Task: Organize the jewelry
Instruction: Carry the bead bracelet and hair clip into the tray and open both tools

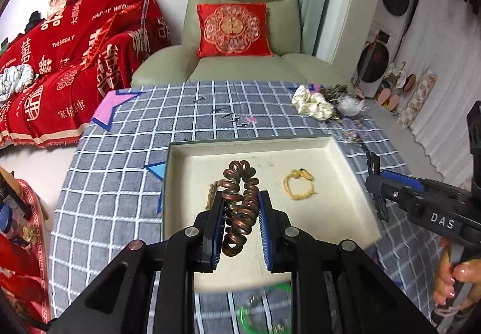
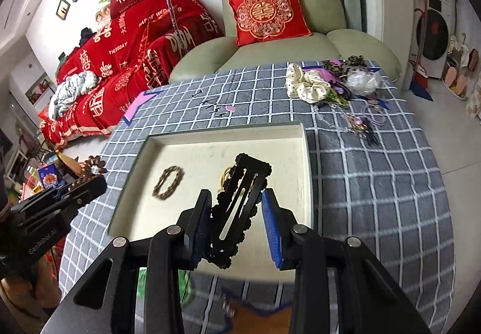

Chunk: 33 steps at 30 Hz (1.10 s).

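My left gripper (image 1: 242,198) is shut on a copper-brown spiral coil hair tie (image 1: 240,204) and holds it above the cream tray (image 1: 345,159). A yellow cord bracelet (image 1: 298,185) lies in the tray, and a braided tan bracelet (image 1: 212,192) lies partly hidden behind the left finger. My right gripper (image 2: 237,198) is shut on a black scalloped hair clip (image 2: 237,207), which tilts across the jaws above the tray (image 2: 303,159). The braided bracelet (image 2: 167,182) shows in the right wrist view too. The right gripper also shows in the left wrist view (image 1: 375,183).
The tray sits on a grey checked tablecloth (image 2: 360,171). A pile of jewelry and hair ties, with a cream dotted scrunchie (image 2: 303,84), lies at the table's far right corner. A green armchair (image 1: 243,33) and a red-covered sofa (image 1: 75,63) stand behind the table.
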### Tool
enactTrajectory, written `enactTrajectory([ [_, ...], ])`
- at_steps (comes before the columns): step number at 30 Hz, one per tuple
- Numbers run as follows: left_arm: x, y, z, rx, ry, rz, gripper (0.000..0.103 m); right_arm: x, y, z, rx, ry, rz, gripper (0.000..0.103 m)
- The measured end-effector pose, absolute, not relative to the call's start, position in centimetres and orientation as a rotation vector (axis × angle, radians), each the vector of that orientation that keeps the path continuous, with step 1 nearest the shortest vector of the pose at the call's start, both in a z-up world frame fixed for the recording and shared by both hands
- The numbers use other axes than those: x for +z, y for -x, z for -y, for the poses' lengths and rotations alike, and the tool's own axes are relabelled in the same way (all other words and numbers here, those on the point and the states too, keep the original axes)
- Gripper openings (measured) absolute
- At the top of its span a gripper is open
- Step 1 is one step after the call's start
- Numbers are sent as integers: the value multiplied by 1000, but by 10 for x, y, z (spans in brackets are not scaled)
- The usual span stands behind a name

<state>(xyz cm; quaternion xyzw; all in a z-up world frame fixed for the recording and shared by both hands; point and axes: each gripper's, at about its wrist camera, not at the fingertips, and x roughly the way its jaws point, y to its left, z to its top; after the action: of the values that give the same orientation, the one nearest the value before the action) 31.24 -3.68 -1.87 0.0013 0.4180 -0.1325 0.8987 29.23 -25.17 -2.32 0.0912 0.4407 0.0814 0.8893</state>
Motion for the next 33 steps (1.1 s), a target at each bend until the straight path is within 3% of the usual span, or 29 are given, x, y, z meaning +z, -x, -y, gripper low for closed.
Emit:
enactTrajectory([
  [13, -83, -373, 64, -228, -81, -956, 29, -84, -366, 251, 136, -188, -1005, 37],
  [23, -105, -384, 76, -189, -146, -1006, 30, -111, -373, 257, 115, -184, -1047, 40],
  [24, -107, -385, 75, -178, -145, -1015, 41, -111, -372, 255, 117, -174, -1048, 40],
  [25, -109, -385, 75, -169, -144, -1016, 60, -111, -372, 253, 122, -158, -1051, 41],
  [26, -109, -384, 74, -149, -147, -1004, 67, -112, -372, 251, 124, -149, -1053, 46],
  [29, -107, -383, 73, -128, -163, -986, 68, -109, -371, 251, 124, -156, -1045, 62],
  [33, -99, -379, 72, -135, -162, -976, 68, -100, -367, 260, 140, -246, -1016, 62],
])
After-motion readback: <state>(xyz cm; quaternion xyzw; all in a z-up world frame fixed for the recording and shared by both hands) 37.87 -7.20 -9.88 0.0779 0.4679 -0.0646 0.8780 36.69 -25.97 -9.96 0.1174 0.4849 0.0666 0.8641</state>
